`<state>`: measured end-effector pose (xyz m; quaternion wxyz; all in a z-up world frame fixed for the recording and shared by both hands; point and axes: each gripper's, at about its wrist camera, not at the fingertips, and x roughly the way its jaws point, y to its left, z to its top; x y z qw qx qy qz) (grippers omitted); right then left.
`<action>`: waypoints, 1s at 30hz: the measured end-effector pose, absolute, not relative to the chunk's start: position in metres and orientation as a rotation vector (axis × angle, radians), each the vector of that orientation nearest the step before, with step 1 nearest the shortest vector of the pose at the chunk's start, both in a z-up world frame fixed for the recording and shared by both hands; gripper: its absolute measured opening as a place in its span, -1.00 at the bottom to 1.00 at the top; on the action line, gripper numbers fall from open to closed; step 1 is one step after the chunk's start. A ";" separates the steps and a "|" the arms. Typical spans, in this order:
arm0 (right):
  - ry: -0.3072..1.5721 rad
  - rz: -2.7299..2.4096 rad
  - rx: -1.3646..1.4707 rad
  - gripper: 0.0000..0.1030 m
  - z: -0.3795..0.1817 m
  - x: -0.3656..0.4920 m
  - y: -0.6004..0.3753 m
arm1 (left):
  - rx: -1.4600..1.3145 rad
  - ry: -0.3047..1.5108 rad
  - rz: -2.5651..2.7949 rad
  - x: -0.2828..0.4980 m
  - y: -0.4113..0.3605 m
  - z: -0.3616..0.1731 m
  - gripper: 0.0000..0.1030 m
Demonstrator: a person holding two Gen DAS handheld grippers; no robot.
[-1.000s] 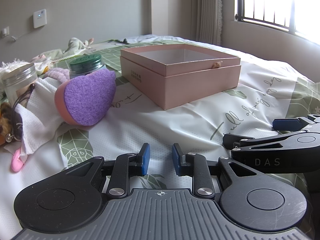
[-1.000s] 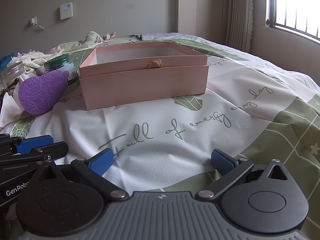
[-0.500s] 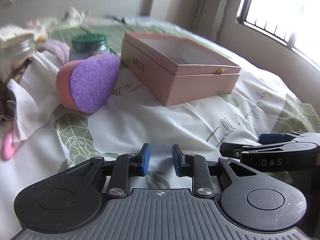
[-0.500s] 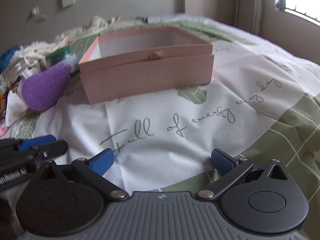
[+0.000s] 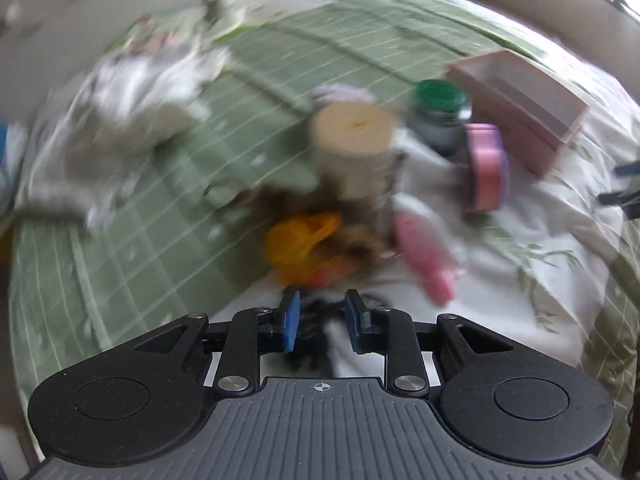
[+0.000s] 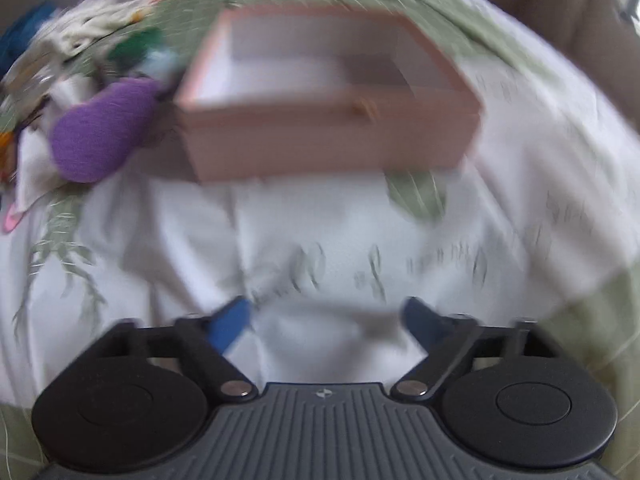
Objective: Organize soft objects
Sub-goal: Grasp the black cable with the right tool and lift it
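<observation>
The left gripper [image 5: 319, 316] points steeply down at the bed with its blue pads parted by a narrow gap and nothing pressed between them — only a dark, blurred tangle [image 5: 316, 344] on the bedcover shows through the gap. Just beyond its tips lies a smeared heap: an orange soft thing [image 5: 300, 240] against something brown and fuzzy, with a pink object [image 5: 424, 256] to the right of it. Behind these stands a jar with a pale lid [image 5: 354, 144], and further right a green-lidded jar [image 5: 440, 116]. Beside that jar the pink-and-purple heart-shaped sponge [image 5: 486, 168] stands on edge, close to the open pink box [image 5: 520, 100]. A whitish rumpled cloth [image 5: 120, 120] lies far left on the green checked bedcover [image 5: 160, 220]. The right gripper [image 6: 326, 320] also tilts down, its jaws standing wide with bare white bedcover between them; they have just been closing in somewhat, on nothing. Ahead of it sits the pink box [image 6: 328, 136], open-topped, its pale interior showing nothing that can be made out through the blur, and the sponge's purple face [image 6: 100, 136] rests touching or nearly touching the box's left corner.
</observation>
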<state>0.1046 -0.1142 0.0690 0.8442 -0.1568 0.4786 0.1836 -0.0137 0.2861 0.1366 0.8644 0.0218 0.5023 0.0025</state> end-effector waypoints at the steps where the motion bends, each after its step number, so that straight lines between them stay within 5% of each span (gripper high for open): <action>1: 0.965 0.411 -0.381 0.51 0.087 0.101 -0.103 | 0.013 1.067 0.001 -0.013 0.295 0.131 -0.47; 6: 0.689 0.593 -0.580 0.67 0.197 0.089 -0.020 | -0.220 1.022 0.045 -0.010 0.325 0.103 -0.47; 10: 0.734 0.760 -0.556 0.67 0.241 0.102 0.057 | -0.120 1.088 0.031 -0.008 0.317 0.088 -0.45; 16: 0.712 0.835 -0.253 0.67 0.217 0.097 0.102 | -0.024 1.096 -0.039 -0.008 0.306 0.068 -0.27; 19: 0.841 0.917 -0.386 0.51 0.186 0.087 0.128 | -0.019 1.110 -0.072 -0.001 0.300 0.060 -0.27; 26: 0.785 0.924 -0.410 0.46 0.173 0.075 0.143 | -0.062 1.082 -0.046 -0.020 0.309 0.072 -0.46; 28: 0.748 0.939 -0.490 0.22 0.160 0.069 0.154 | -0.088 1.075 -0.013 -0.033 0.320 0.082 -0.47; 30: 0.743 0.995 -0.585 -0.34 0.143 0.055 0.168 | -0.126 1.065 0.018 -0.047 0.336 0.089 -0.47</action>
